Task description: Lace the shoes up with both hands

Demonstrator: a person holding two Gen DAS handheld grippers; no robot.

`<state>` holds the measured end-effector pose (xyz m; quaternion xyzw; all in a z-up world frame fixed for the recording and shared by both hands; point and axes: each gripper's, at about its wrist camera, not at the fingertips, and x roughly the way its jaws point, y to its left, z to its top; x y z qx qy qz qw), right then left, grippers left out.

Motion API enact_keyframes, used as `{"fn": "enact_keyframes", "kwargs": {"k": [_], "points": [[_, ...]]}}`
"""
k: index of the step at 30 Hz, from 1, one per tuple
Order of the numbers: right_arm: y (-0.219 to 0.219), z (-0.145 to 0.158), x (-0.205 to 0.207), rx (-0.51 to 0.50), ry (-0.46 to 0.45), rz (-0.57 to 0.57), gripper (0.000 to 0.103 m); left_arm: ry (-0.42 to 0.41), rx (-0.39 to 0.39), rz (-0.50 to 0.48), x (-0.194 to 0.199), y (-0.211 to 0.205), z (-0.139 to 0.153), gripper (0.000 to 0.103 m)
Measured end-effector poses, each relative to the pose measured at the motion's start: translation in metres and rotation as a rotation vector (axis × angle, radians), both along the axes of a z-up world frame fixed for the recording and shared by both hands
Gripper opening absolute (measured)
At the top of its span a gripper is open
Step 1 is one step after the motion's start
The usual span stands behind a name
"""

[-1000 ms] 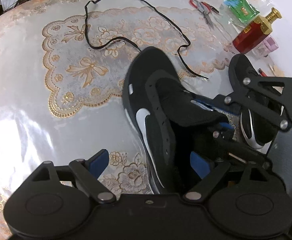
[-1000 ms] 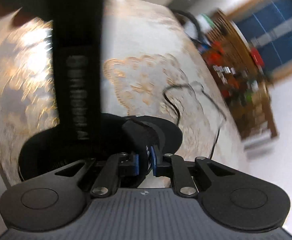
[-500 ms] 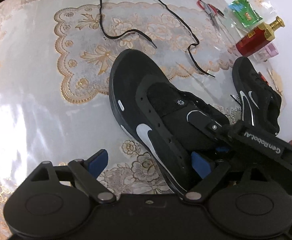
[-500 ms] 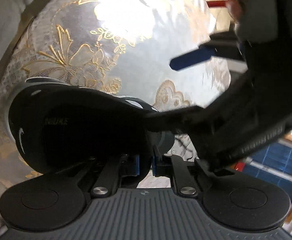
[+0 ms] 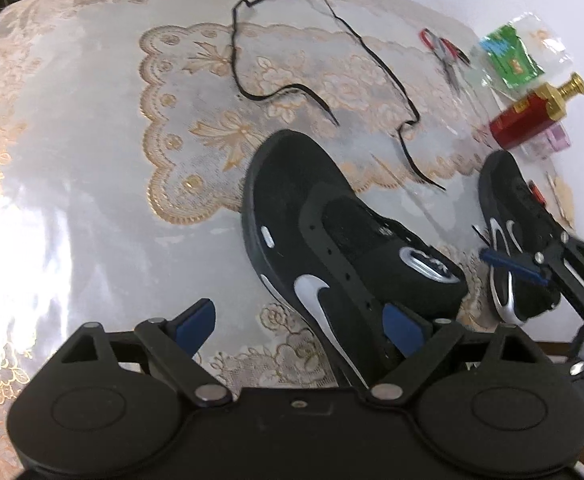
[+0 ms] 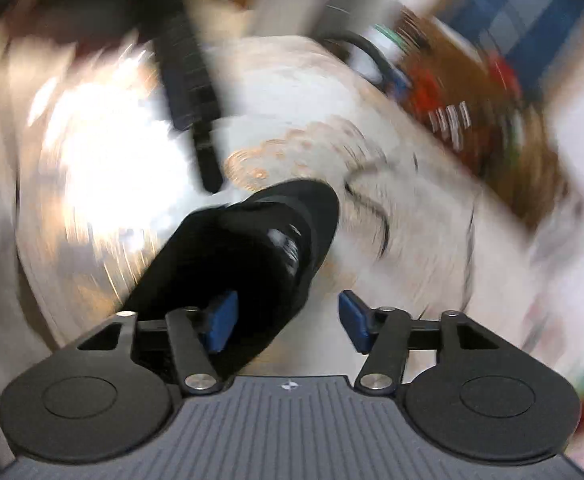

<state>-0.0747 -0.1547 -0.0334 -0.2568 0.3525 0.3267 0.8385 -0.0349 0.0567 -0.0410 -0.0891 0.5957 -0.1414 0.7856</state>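
Observation:
An unlaced black shoe [image 5: 324, 216] with a white swoosh lies on the lace tablecloth [image 5: 91, 184], toe pointing away. My left gripper [image 5: 300, 324] stands open at its heel end; the left pad is outside the shoe and the right pad [image 5: 402, 322] is by the opening. The loose black lace [image 5: 372, 52] lies beyond the toe. A second black shoe [image 5: 508, 232] sits at the right. The right wrist view is blurred: my right gripper [image 6: 287, 320] is open, its left pad against the shoe [image 6: 259, 248], holding nothing.
Scissors [image 5: 446, 54], a green packet [image 5: 508, 56] and a red bottle with a gold cap [image 5: 528, 120] lie at the far right of the table. The table edge runs close behind them. The left gripper's body [image 6: 187, 80] crosses the upper left of the right wrist view.
My right gripper was shut on the shoe's opening and has let go, now open and drawn back to the right. The shoe has settled flat. The left gripper stays open.

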Motion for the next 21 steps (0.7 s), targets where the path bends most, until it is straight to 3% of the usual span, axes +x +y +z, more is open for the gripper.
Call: {"fn": "enact_keyframes", "kwargs": {"k": [2, 6, 12, 16, 21], "points": [[-0.009, 0.008, 0.007, 0.113, 0.063, -0.138, 0.046, 0.002, 0.003, 0.005, -0.002, 0.000, -0.001, 0.090], [0.009, 0.012, 0.006, 0.126, 0.118, -0.245, 0.046, 0.006, 0.010, 0.016, -0.007, 0.001, -0.002, 0.090], [0.005, 0.018, 0.011, 0.309, 0.329, -0.475, 0.047, 0.012, 0.021, 0.030, -0.013, 0.002, -0.005, 0.090], [-0.015, 0.022, 0.006, 0.474, 0.534, -0.651, 0.047, 0.000, 0.032, 0.023, -0.016, 0.004, -0.003, 0.090], [-0.011, 0.016, 0.008, 0.534, 0.526, -0.745, 0.046, 0.003, 0.041, 0.001, -0.018, 0.003, -0.005, 0.090]]}}
